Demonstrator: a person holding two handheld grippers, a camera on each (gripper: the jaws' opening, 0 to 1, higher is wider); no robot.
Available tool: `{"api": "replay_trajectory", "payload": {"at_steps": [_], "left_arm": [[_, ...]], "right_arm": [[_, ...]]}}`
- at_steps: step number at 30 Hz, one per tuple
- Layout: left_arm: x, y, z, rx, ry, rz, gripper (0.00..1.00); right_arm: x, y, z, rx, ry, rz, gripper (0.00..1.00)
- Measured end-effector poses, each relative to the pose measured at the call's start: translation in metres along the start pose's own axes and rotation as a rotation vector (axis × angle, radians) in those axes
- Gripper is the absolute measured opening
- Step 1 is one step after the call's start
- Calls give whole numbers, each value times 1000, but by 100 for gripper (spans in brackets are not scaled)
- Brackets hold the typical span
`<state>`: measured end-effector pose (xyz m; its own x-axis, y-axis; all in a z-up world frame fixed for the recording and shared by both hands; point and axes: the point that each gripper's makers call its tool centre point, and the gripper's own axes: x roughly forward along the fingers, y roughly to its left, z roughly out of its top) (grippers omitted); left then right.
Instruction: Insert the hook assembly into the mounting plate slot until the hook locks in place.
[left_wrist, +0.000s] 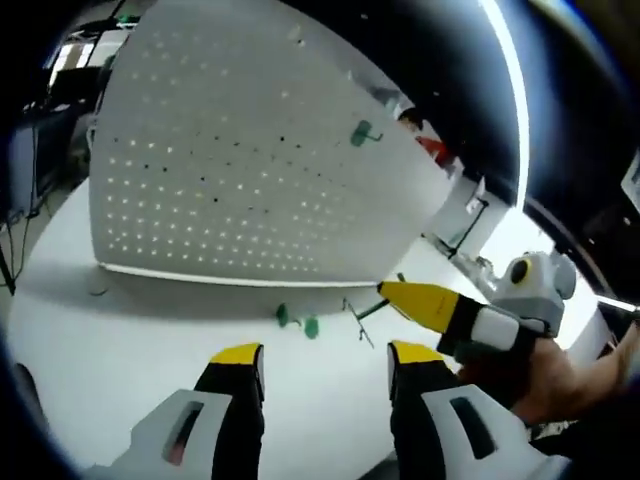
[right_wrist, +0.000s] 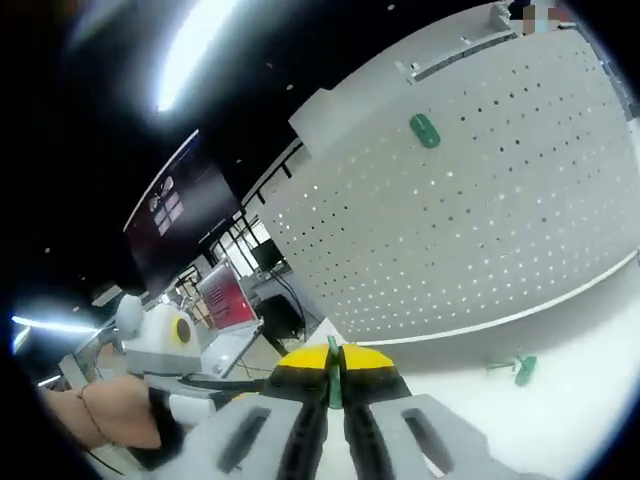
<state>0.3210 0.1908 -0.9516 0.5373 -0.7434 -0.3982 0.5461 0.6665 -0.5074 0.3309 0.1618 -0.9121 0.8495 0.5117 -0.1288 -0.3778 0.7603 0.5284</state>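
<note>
1. Right gripper (right_wrist: 334, 372): jaws are pinching tight on a thin green hook (right_wrist: 333, 378); only a sliver is showing between the yellow tips, at 6 o'clock in the right gripper view.
2. Left gripper (left_wrist: 325, 362): jaws are standing wide apart, holding nothing, hovering over the white table (left_wrist: 120, 350).
3. In the left gripper view the right gripper is coming in from 3 o'clock, with a thin wire part of the hook poking out past its tip near the pegboard's bottom edge.
4. White pegboard (left_wrist: 240, 170) is standing upright on the table. One green hook (right_wrist: 424, 130) is already hanging on it, at 1 o'clock in the right gripper view.
5. Spare green hooks (left_wrist: 297, 320) are lying loose on the table just in front of the board.
6. Handling, my read: hook is looking light, small, thin wire with a plastic base. Probably stiff but easy to twist in the pinch. Grip the base rather than the wire, keep the prongs free for the holes.
7. Can't tell the prong shape; too small.
</note>
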Motion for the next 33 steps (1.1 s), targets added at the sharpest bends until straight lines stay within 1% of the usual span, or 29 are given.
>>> {"api": "replay_trajectory", "payload": {"at_steps": [2,6,9,12,18,20,21,23,24,25,29,33], "left_arm": [[0,-1,2,-9,-15,-6,42],[1,-5,6,-12,-34,-24,32],[1,-11,10,-20,-60,-52,24],[1,-17,13,-34,-78,-75,19],[2,-25,14,-72,-80,-114,10],[2,-28,16,-82,-87,-129,6],[2,-29,20,-126,-115,-136,6],[1,-32,24,-204,-137,-176,6],[0,-33,26,-224,-147,-185,6],[-1,-30,26,-231,-149,-184,6],[-2,-30,27,-250,-151,-193,5],[-3,-31,27,-259,-144,-199,3]], "right_arm": [[1,4,0,-3,-5,6,0],[1,11,1,8,-9,19,0],[0,16,4,4,-16,28,0],[-1,16,7,11,-27,27,0],[-2,18,10,12,-39,23,0],[-4,18,12,-14,-53,9,0],[-5,18,15,-43,-69,3,0],[-7,22,19,-51,-84,4,0],[-7,24,21,-73,-91,5,0],[-8,26,22,-108,-89,8,0],[-8,32,22,-150,-98,8,0],[-9,34,21,-173,-98,10,0]]}}
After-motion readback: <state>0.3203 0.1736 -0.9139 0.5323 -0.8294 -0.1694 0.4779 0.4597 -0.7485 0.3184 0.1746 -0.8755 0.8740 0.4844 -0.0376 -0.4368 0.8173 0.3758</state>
